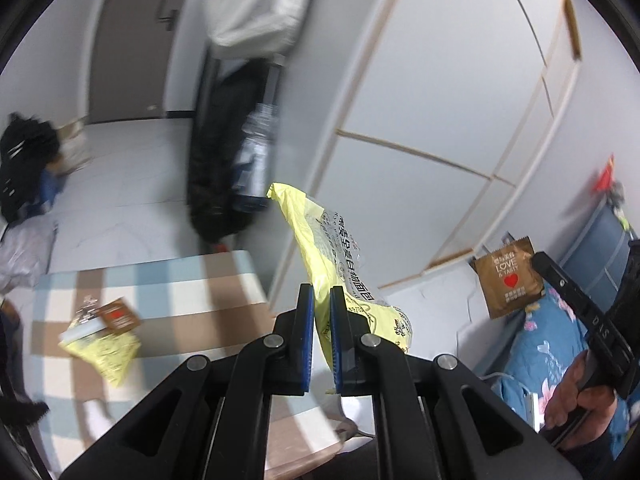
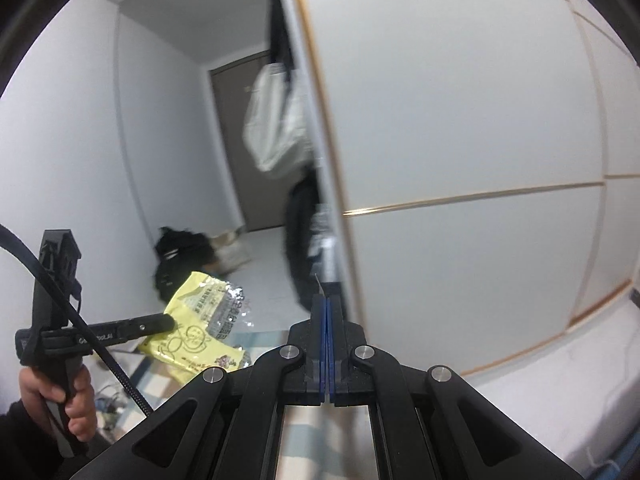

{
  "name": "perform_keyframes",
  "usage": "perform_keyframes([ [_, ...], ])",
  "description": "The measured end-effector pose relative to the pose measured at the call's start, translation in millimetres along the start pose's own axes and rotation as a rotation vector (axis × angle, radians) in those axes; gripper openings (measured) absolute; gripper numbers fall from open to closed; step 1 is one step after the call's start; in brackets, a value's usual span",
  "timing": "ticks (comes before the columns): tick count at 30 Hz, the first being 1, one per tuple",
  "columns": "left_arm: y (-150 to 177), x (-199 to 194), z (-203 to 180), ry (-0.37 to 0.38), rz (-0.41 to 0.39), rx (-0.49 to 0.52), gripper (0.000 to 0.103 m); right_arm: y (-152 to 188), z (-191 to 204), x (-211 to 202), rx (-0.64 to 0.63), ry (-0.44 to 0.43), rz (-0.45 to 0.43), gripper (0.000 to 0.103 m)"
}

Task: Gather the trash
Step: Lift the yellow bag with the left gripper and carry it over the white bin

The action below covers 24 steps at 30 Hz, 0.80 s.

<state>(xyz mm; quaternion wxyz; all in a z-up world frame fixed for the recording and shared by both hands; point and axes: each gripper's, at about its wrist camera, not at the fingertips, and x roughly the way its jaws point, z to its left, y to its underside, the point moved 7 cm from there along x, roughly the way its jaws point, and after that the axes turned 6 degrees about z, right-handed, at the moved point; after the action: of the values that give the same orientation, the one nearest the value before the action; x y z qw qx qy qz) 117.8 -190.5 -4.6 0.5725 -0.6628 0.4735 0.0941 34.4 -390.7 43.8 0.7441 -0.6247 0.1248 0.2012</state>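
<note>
My left gripper (image 1: 322, 294) is shut on a yellow plastic wrapper (image 1: 340, 264) and holds it in the air; the same wrapper shows in the right wrist view (image 2: 196, 328). My right gripper (image 2: 327, 304) is shut on a brown "LOVE" packet (image 1: 508, 276), seen edge-on as a thin sliver (image 2: 319, 284) above its pads. On the checked table (image 1: 192, 292) lie another yellow wrapper (image 1: 104, 350) and a small brown packet (image 1: 120, 314).
White wardrobe doors (image 2: 460, 160) stand close ahead. Dark clothes (image 1: 224, 160) and a white bag (image 1: 256, 4) hang by the wardrobe. A black bag (image 1: 24, 160) lies on the floor. A blue flowered bed cover (image 1: 548, 344) is at right.
</note>
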Motion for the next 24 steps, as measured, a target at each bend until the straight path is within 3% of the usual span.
perform_keyframes([
  [5,8,44,-34,0.035,0.071,0.077,0.004,24,-64,-10,0.077,0.110,0.040,0.000],
  [11,18,100,-65,0.059,0.166,0.165,0.004,76,-134,5,0.197,0.195,0.145,0.000],
  [19,48,171,-97,0.052,0.358,0.270,0.004,152,-183,52,0.342,0.191,0.294,0.000],
  [24,81,213,-110,0.055,0.526,0.318,0.004,193,-196,88,0.409,0.170,0.385,0.000],
])
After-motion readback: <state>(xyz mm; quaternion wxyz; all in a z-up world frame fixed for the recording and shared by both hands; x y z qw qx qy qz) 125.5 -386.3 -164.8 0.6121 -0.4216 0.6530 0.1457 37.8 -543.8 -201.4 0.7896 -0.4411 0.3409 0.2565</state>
